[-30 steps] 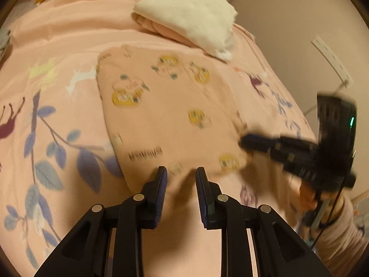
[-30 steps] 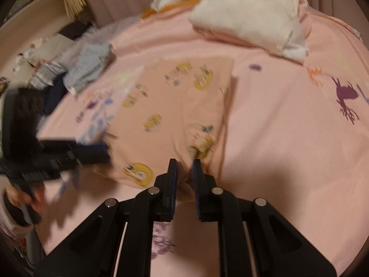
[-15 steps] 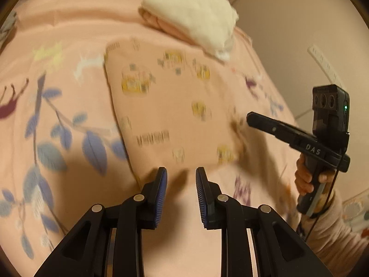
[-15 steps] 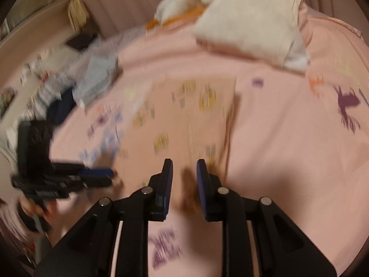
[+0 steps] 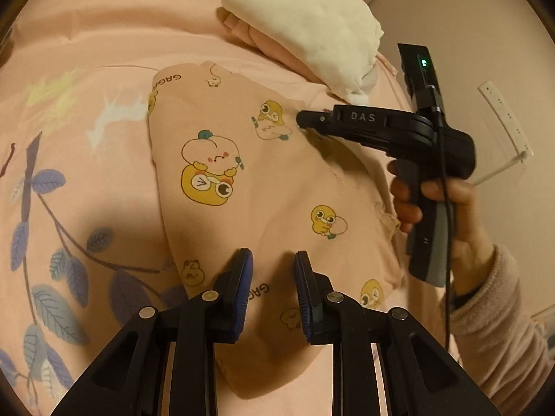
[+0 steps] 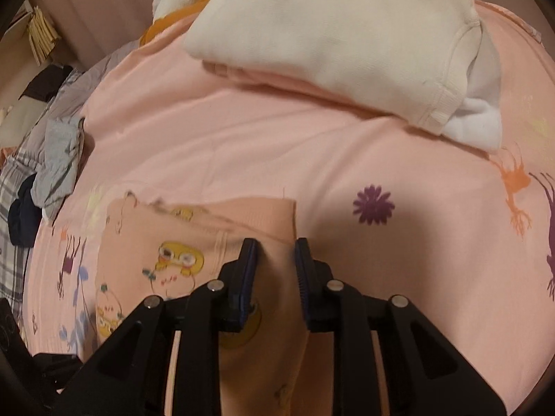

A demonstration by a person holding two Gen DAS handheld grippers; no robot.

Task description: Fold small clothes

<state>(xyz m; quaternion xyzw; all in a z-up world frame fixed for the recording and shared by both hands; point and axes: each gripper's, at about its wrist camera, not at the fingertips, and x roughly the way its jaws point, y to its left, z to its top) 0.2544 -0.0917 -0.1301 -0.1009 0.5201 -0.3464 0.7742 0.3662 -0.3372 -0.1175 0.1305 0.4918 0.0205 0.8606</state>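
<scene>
Bed: pink printed sheet beneath everything.
Garment: peach, duck-and-peach cartoons, folded flat mid-bed.
Long axis: 11 to 5 o'clock, left view.
Left gripper: jaws spread over near hem.
Right gripper: jaws spread astride far corner.

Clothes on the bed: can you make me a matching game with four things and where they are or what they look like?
Things:
1. duck-print garment
2. cream folded top
3. grey and checked clothes
4. purple flower print

Descriptions:
A. heaped at the bed's left edge in the right wrist view
B. lying flat under both tongs
C. printed on the pink bedsheet
D. stacked on a pink folded piece at the far side

Pairs: 1-B, 2-D, 3-A, 4-C
</scene>
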